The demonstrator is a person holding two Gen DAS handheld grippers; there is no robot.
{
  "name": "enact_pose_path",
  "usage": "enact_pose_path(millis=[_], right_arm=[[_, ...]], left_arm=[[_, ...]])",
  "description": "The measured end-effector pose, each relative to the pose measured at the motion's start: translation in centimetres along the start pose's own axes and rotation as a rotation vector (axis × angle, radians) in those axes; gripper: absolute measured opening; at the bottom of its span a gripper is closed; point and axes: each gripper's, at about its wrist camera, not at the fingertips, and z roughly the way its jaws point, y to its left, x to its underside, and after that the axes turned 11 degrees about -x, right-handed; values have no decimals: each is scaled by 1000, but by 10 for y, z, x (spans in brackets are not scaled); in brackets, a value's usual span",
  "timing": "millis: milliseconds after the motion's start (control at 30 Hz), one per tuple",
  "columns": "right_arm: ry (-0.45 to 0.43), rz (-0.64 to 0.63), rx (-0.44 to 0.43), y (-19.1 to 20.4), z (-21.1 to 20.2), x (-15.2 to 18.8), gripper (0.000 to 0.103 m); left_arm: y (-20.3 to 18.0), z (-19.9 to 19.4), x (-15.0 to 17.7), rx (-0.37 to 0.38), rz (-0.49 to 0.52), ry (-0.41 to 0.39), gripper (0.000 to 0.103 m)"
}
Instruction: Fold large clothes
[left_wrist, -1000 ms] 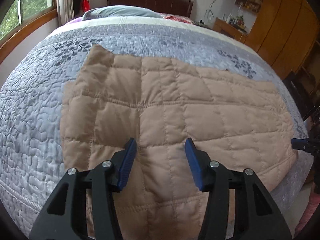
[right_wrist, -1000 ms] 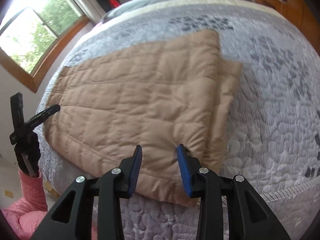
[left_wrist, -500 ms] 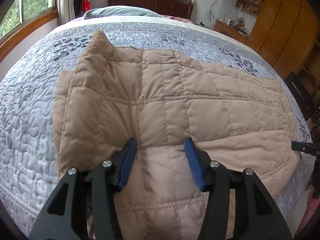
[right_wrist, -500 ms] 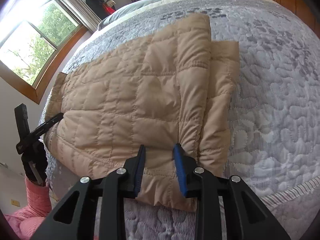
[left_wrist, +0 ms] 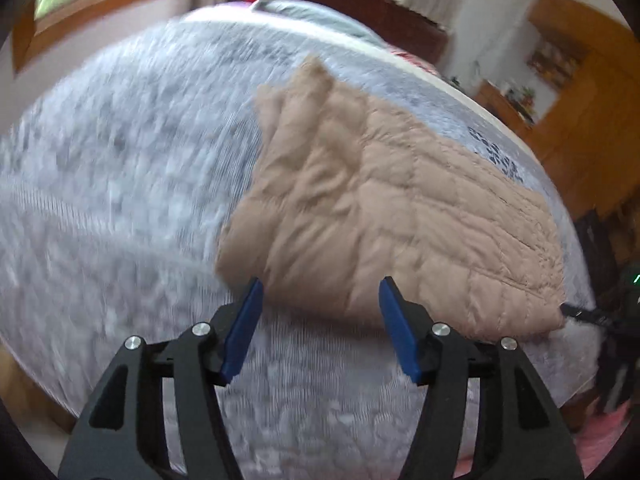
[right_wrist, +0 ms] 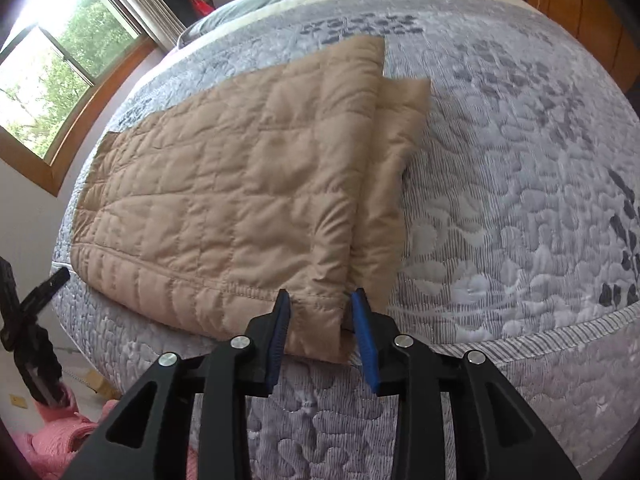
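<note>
Our left tool (left_wrist: 320,312) has its jaws spreading apart with nothing pressed between them; the near edge of the tan quilted jacket (left_wrist: 384,216) lies just beyond its blue pads (left_wrist: 242,328), over the grey quilted bedspread (left_wrist: 120,184). Our right tool (right_wrist: 320,320) is clenched on the jacket's near corner, the fabric bunched between its pads (right_wrist: 280,328). The jacket (right_wrist: 240,184) lies folded on the bed near its edge, a lower layer (right_wrist: 400,128) sticking out on one side. Beyond it we see a window (right_wrist: 52,80) and a dark headboard (left_wrist: 368,12).
</note>
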Motion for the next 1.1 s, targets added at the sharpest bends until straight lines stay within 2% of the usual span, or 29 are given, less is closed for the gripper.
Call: enact_pose_path(millis=[133, 200, 400, 567, 733, 867, 967, 1067, 1100], right_arm=[[7, -6, 2, -2, 4, 0, 33], [11, -5, 0, -2, 7, 0, 32], [8, 7, -24, -8, 9, 1, 31], [7, 3, -23, -8, 9, 2, 31], [10, 2, -25, -8, 11, 3, 31], [17, -1, -23, -8, 12, 0, 31], [20, 0, -29, -8, 12, 0, 31], [21, 7, -37, -10, 12, -1, 31], [22, 8, -37, -11, 12, 0, 31]], left_arm=[[16, 17, 8, 66, -105, 70, 61], [21, 22, 9, 117, -156, 77, 61], [26, 38, 6, 186, -251, 85, 61], [31, 49, 0, 197, -314, 75, 62], [38, 47, 9, 222, -386, 47, 63], [51, 50, 10, 265, -467, 18, 63], [54, 54, 2, 239, -482, -6, 57], [50, 60, 1, 226, -487, 1, 43], [49, 59, 2, 227, -481, -1, 36]])
